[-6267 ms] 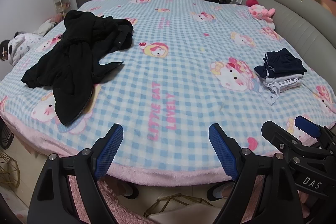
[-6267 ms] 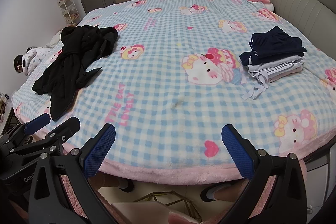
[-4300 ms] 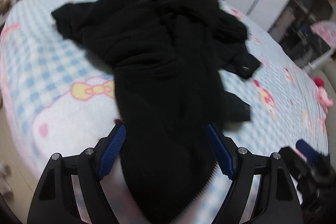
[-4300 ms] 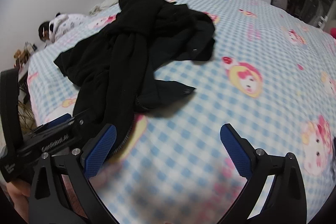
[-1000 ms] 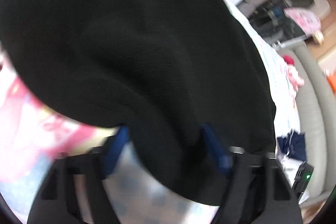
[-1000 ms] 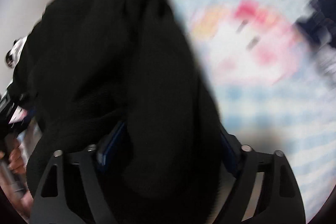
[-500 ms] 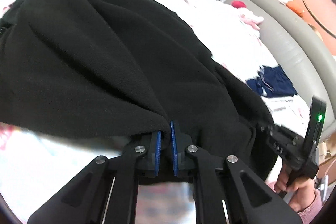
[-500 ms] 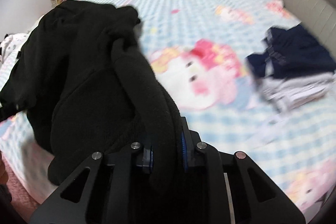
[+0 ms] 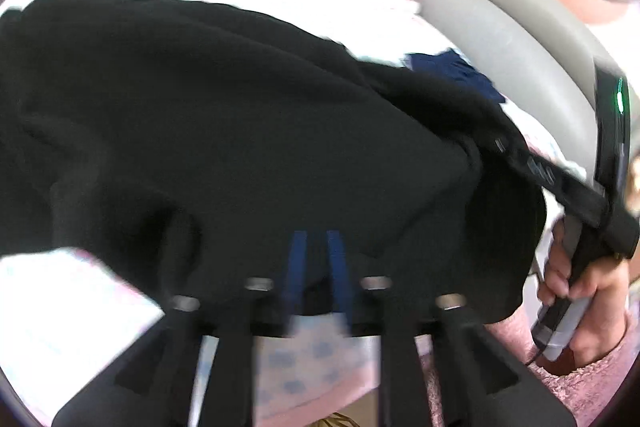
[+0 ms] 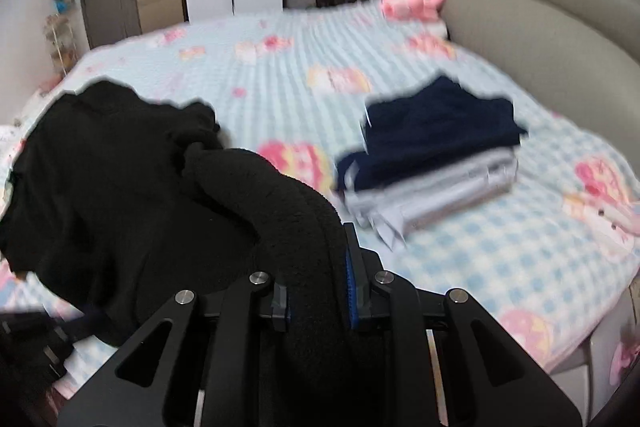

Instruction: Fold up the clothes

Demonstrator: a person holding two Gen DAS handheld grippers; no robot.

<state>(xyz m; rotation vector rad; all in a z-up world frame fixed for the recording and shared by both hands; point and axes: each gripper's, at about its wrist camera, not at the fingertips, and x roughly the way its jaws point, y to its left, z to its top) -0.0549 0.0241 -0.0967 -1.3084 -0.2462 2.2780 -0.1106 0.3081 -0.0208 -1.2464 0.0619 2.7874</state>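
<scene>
A black fleece garment (image 9: 240, 107) fills the left wrist view, lifted off the bed. My left gripper (image 9: 318, 267) has its blue pads close together with the garment's edge pinched between them; its jaws are opening. In the right wrist view my right gripper (image 10: 316, 297) is shut on a thick roll of the same black garment (image 10: 120, 167), which trails to the left over the blanket. At the right of the left wrist view a hand (image 9: 576, 283) holds the other gripper's handle. That gripper's fingertips are hidden by the cloth.
A folded stack (image 10: 432, 143), navy on top of grey and white, lies on the blue checked blanket (image 10: 280, 67) to the right; its navy top (image 9: 452, 71) shows beyond the garment. A grey padded headboard (image 10: 540, 47) curves along the right, with a pink plush toy (image 10: 412, 1) by it.
A second ago both grippers stood open around the black cloth; both then shut on it and lifted it. The folded stack now looks nearer, and the left pads stand slightly wider apart.
</scene>
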